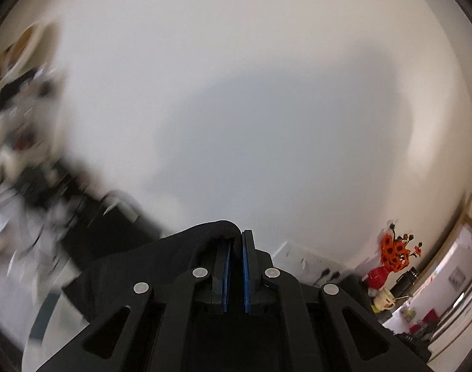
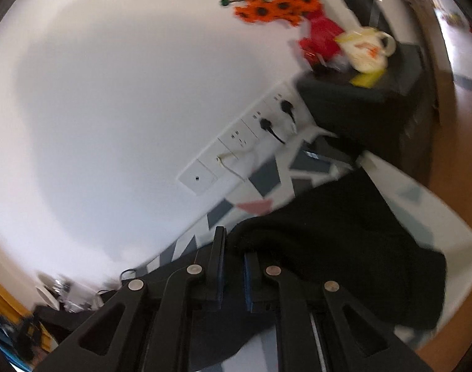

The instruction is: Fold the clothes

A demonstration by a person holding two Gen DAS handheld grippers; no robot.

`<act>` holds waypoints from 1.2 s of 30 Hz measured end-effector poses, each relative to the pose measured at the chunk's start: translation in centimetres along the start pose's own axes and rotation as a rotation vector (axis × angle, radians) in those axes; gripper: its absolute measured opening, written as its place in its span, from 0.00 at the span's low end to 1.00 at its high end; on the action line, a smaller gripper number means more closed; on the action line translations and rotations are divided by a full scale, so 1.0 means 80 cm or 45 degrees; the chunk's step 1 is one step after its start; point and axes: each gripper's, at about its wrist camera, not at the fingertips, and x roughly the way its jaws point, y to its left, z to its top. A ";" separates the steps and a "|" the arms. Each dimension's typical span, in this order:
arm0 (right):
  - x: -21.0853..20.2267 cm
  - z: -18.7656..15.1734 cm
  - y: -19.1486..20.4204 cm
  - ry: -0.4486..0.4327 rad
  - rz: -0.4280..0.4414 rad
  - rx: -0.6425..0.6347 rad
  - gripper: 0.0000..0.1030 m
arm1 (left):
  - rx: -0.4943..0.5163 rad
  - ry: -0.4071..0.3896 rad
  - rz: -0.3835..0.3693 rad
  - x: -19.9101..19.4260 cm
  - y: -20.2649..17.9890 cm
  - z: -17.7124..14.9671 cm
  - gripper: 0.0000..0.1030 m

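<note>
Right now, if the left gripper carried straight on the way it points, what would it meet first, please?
Probably the plain white wall. Beyond the left gripper, shut on the black garment, nothing else shows ahead, though depth is unclear.

One black garment [image 2: 344,232] hangs from two pairs of fingers [image 2: 218,257], with one red vase [image 2: 322,40] and one mug [image 2: 366,51] beyond them.

You see a black garment [image 2: 344,241] on a white table [image 2: 452,248] with a pattern of grey, blue-grey and pink triangles. Your hand-held grippers, the left [image 1: 236,241] and the right [image 2: 234,248], are black with blue pads [image 1: 245,266]. Behind, orange flowers [image 2: 279,3] with dark centres stand in a red vase [image 2: 322,37] before a white wall [image 2: 112,93].
</note>
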 end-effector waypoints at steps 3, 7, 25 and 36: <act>0.053 0.032 -0.002 0.012 0.031 -0.004 0.09 | 0.017 0.044 0.056 0.073 -0.002 0.011 0.06; 0.140 0.051 -0.020 0.133 -0.022 -0.012 0.09 | -0.120 0.209 0.200 0.178 0.033 -0.020 0.06; 0.334 0.037 -0.124 0.445 -0.229 0.070 0.09 | -0.257 0.409 0.424 0.286 0.028 -0.073 0.08; 0.301 0.056 -0.148 0.393 0.002 0.246 1.00 | -0.243 0.919 0.400 0.395 0.055 -0.128 0.31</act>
